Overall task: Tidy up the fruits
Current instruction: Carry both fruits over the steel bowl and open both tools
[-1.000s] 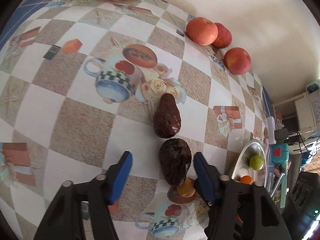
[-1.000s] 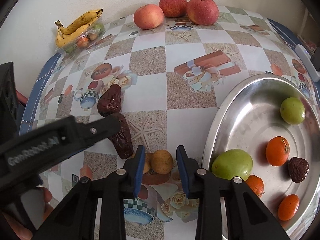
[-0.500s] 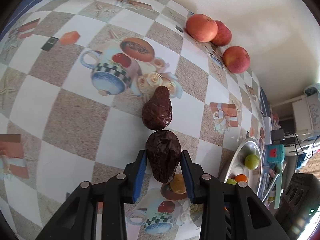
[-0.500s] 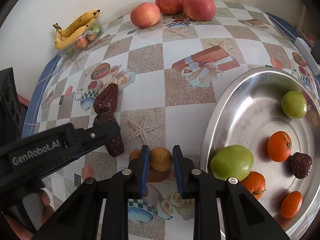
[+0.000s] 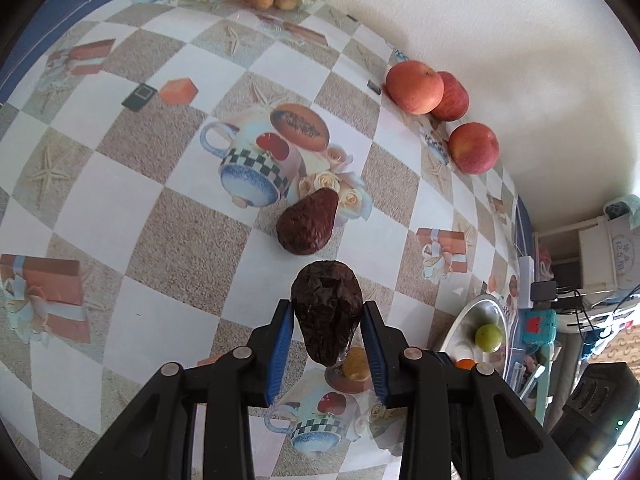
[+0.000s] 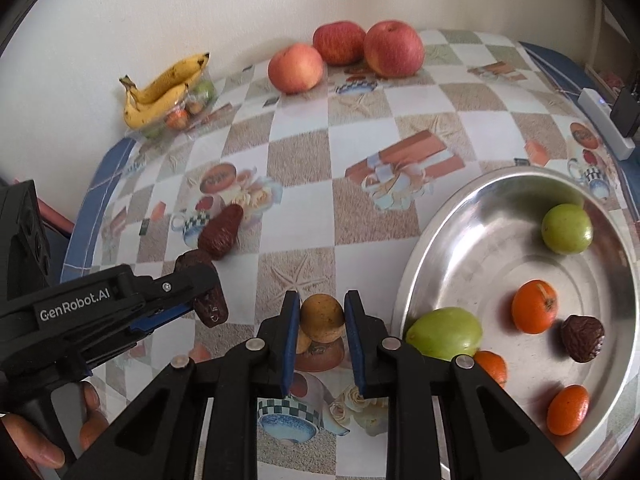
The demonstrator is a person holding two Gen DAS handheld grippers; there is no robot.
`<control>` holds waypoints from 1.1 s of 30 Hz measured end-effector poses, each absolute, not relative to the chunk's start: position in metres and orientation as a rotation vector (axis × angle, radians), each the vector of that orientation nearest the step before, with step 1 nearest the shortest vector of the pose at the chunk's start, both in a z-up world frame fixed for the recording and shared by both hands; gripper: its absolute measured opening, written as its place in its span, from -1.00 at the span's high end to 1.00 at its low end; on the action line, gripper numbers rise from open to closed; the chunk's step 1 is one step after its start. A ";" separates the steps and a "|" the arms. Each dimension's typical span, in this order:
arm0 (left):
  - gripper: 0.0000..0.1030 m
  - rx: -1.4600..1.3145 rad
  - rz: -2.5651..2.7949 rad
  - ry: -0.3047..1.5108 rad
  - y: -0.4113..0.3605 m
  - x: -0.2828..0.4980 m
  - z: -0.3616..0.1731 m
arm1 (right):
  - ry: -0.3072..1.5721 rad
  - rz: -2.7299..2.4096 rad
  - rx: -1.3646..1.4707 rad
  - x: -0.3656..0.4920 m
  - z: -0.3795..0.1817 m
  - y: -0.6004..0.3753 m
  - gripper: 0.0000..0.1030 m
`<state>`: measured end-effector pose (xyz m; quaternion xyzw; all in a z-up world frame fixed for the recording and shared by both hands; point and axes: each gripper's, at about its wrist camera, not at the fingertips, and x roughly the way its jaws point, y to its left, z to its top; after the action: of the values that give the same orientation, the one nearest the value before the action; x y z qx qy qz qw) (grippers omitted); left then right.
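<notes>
My left gripper (image 5: 326,316) is shut on a dark wrinkled date (image 5: 326,314) and holds it a little above the tablecloth; the same date (image 6: 208,304) pokes out of that gripper in the right wrist view. A second brown date (image 5: 308,222) lies on the cloth just beyond it. My right gripper (image 6: 322,308) is shut on a small tan round fruit (image 6: 322,318), raised off the cloth. A steel tray (image 6: 472,208) to the right holds green fruits, small oranges and a date.
Three red apples (image 6: 348,52) line the far wall. Bananas (image 6: 164,88) rest on a clear container of small fruit at the back left. A white power strip (image 6: 604,120) sits at the table's right edge. A hand (image 6: 36,440) holds the left gripper.
The left gripper shut on the near date and lifted it off the cloth. The right gripper tightened on the tan fruit and raised it slightly.
</notes>
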<state>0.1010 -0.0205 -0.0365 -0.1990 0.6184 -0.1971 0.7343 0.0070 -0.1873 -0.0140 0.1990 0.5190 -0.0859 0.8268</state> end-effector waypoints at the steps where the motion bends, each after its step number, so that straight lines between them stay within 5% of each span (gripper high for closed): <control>1: 0.28 -0.433 -0.430 1.361 -0.021 0.100 -0.034 | 1.099 -0.185 0.425 0.006 -0.012 -0.188 0.54; 33: 0.28 -0.223 -0.752 1.349 -0.150 0.037 -0.008 | 1.006 -0.457 0.539 -0.056 0.009 -0.295 0.52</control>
<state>0.0371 -0.1499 -0.0081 -0.1004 0.6081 -0.3389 0.7108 -0.0560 -0.2952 0.0093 0.2529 0.4718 -0.2143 0.8170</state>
